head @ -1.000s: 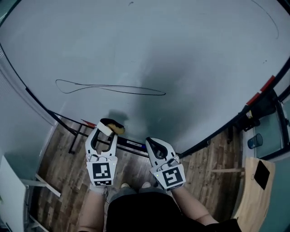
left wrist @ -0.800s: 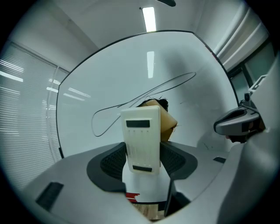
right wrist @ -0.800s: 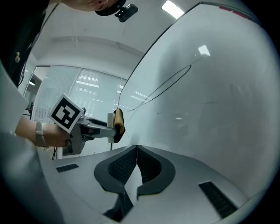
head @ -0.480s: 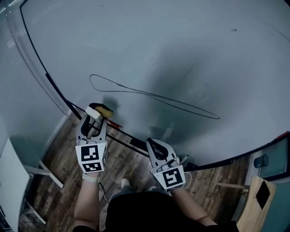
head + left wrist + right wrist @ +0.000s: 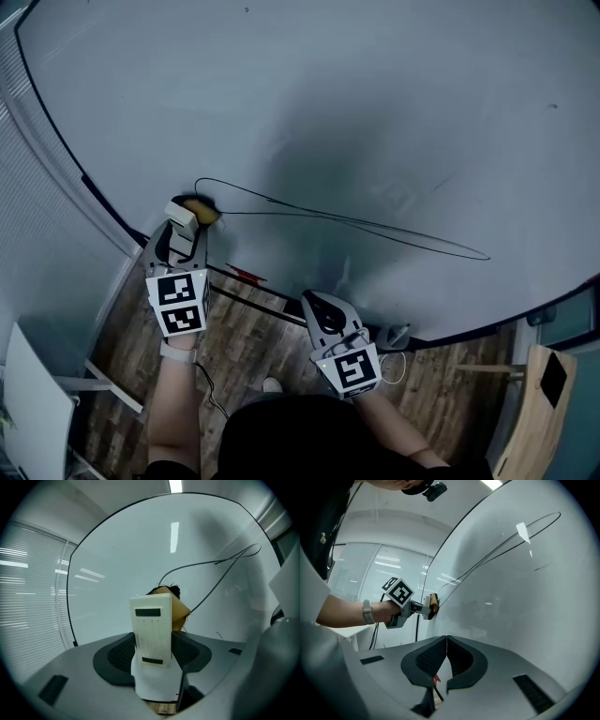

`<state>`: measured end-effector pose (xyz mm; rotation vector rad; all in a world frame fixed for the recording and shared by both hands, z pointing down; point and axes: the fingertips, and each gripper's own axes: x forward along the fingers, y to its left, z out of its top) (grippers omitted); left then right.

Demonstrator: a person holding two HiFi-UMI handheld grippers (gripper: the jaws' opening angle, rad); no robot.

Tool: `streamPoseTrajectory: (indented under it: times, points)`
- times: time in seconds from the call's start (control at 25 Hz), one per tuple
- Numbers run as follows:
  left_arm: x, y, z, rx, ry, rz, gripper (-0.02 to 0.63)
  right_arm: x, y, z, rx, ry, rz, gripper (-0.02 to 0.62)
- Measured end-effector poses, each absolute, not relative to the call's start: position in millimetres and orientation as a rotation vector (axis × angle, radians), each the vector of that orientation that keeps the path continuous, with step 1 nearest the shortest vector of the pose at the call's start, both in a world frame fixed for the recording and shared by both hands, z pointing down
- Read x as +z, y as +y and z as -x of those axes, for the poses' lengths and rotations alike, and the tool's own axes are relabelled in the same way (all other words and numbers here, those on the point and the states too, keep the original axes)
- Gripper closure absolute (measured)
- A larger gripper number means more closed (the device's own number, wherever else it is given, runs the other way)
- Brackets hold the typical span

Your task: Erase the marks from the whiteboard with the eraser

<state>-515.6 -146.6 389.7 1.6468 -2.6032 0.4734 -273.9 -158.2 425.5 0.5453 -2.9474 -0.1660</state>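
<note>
The eraser (image 5: pixel 190 213), a white block with a tan felt pad, sits at the left of the head view, clamped between the jaws of the left hand-held gripper (image 5: pixel 186 223). Its pad appears to press on the whiteboard (image 5: pixel 394 103) right at the left end of the mark (image 5: pixel 375 225). The left gripper view shows the white block upright between the jaws, with the felt beyond it against the board.

The mark is a thin dark line that loops at the left and runs in two long strokes to the lower right of the head view. It looks whole along its length, so I judge the wiping to be only at its start, with nearly all of the line left to clear. The rest of the board looks clean apart from faint smudges.

The right hand-held gripper (image 5: pixel 317 305) hangs low at bottom centre, jaws closed together on nothing, apart from the board.

No brand or wording is readable on the eraser or board; only the black-and-white square patterns on the two cubes (image 5: pixel 177 302) show.
</note>
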Motion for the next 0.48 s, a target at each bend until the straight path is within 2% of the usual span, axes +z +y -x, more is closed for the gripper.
streamPoseTrajectory:
  times: [0.48]
  points:
    - [391.1, -174.0, 515.7, 0.596, -2.570, -1.601, 0.353, 439.0, -170.2, 263.9, -0.122, -2.901, -0.608, 0.566]
